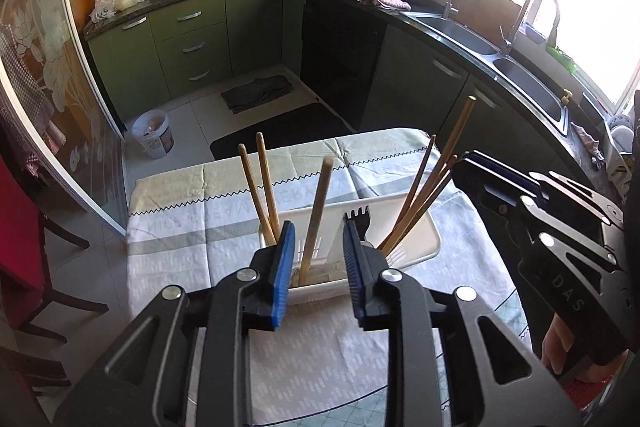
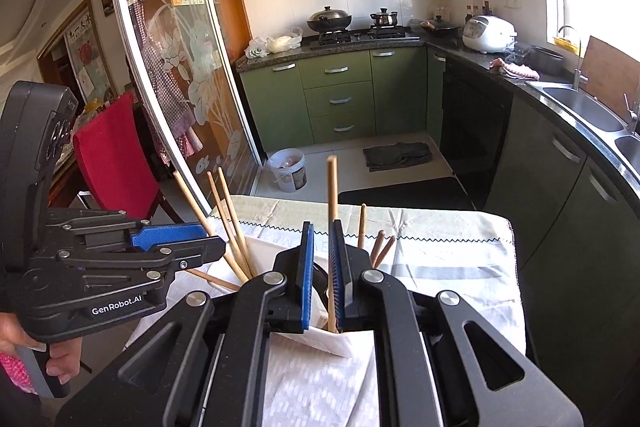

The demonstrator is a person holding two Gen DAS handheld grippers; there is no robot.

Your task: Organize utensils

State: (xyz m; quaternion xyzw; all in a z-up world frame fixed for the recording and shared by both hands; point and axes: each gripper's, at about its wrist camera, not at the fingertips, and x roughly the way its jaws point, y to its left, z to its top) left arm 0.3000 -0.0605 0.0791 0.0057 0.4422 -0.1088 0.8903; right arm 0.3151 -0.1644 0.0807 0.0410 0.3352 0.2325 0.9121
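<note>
On the cloth-covered table (image 1: pixel 172 267), a white plastic utensil holder (image 1: pixel 416 235) stands with wooden chopsticks sorted into its compartments: a pair leaning left (image 1: pixel 262 187), a thicker pale wooden stick (image 1: pixel 318 215) near the middle, and a bundle of darker chopsticks leaning right (image 1: pixel 432 187); a black plastic fork (image 1: pixel 357 223) shows its tines beside the left gripper's right finger. Left gripper (image 1: pixel 319 259): blue pads set moderately apart, framing the thick stick without touching it, so nothing held. Right gripper (image 2: pixel 320 275): pads narrowed to a slim gap, with a tall light wooden stick (image 2: pixel 332 227) rising through it against the right-hand pad; firm clamp or mere contact cannot be told, and whether this is the same thick stick is likewise unclear. Judgement: step in hand is seating or releasing a stick in the holder, sorting mostly advanced. Next move calls for parting the right pads and lifting straight up, clear of neighbouring sticks, so the light holder does not tip.
</note>
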